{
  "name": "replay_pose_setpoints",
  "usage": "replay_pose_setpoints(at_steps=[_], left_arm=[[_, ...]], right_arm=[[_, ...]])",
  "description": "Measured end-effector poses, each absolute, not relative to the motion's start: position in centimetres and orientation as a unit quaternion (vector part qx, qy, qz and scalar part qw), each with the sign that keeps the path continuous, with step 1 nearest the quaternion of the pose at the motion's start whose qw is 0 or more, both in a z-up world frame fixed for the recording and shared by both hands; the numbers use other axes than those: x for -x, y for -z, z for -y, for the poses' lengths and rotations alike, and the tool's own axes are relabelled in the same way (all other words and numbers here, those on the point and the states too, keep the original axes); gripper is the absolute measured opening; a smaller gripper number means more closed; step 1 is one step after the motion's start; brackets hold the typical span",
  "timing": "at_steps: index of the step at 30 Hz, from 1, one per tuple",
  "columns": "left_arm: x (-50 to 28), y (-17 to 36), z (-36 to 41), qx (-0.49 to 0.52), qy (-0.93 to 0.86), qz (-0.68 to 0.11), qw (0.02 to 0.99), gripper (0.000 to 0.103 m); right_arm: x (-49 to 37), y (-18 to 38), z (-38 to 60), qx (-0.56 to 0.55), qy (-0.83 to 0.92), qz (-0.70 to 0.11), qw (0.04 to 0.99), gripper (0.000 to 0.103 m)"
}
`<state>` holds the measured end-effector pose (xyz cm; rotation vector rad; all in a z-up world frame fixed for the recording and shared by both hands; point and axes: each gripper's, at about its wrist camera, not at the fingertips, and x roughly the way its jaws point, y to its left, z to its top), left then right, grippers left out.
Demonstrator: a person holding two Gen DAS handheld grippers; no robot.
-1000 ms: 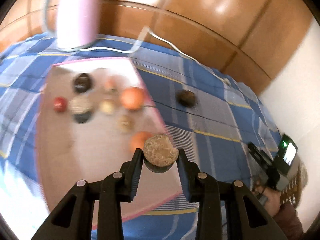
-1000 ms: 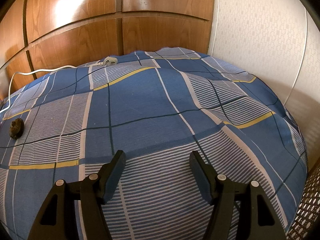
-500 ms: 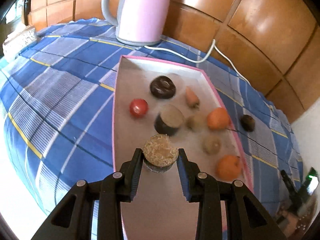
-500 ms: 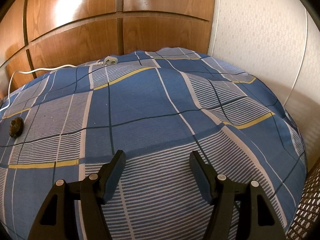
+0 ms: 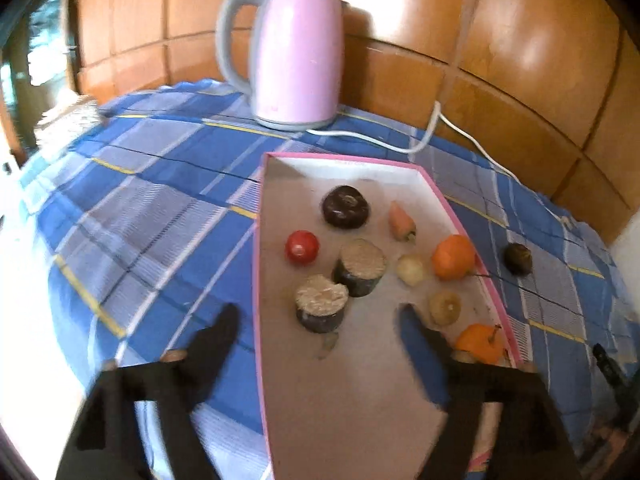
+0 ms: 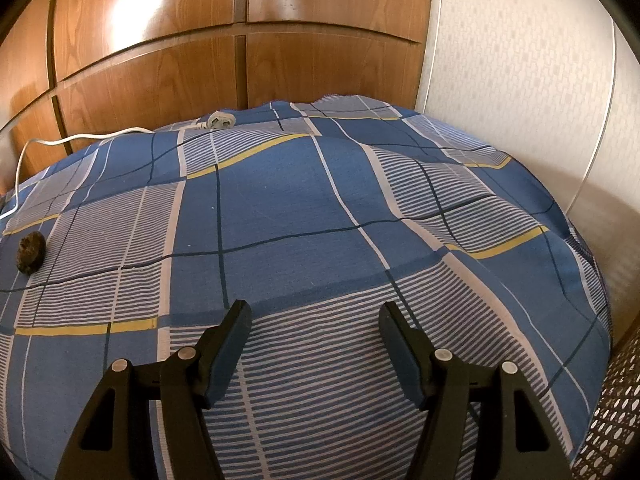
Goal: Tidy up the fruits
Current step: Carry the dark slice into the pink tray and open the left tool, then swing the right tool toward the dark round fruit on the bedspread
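A pink-rimmed tray (image 5: 360,408) lies on the blue checked cloth and holds several fruits. A dark cut fruit with a tan top (image 5: 321,308) stands in the tray beside a similar one (image 5: 359,267). My left gripper (image 5: 316,320) is open and empty, its jaws wide on either side of the cut fruit. An orange (image 5: 453,257), a red fruit (image 5: 302,246) and a dark round fruit (image 5: 345,205) are also in the tray. A dark fruit (image 5: 517,258) lies on the cloth outside the tray; it also shows in the right wrist view (image 6: 31,249). My right gripper (image 6: 314,338) is open and empty above the cloth.
A pink kettle (image 5: 292,52) stands behind the tray with its white cord (image 5: 424,142) trailing right; the plug (image 6: 218,121) lies at the far edge. Wooden panels back the table. A white wall (image 6: 540,80) is at the right. A perforated surface (image 6: 612,432) is at the lower right.
My left gripper has opened and let go of the cut fruit, which now stands in the tray beside the other one. The right gripper has barely moved.
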<state>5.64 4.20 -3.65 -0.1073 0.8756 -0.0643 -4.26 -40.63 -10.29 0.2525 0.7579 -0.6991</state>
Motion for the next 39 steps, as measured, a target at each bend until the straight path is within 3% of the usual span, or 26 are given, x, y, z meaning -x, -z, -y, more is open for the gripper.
replay_pose_setpoints(at_steps=[12,39], left_arm=[[-2.7,1.9,-4.7,0.059,-0.023,-0.396,0.916,0.103],[-1.1,2.1,-5.1,0.068,0.017,-0.371,0.926,0.103]], right_arm=[[4.3,10.3,40.6,-0.120,0.333,-0.361,0.863,0.067],[4.3,10.3,40.8,-0.129,0.330,-0.363,0.862,0.067]])
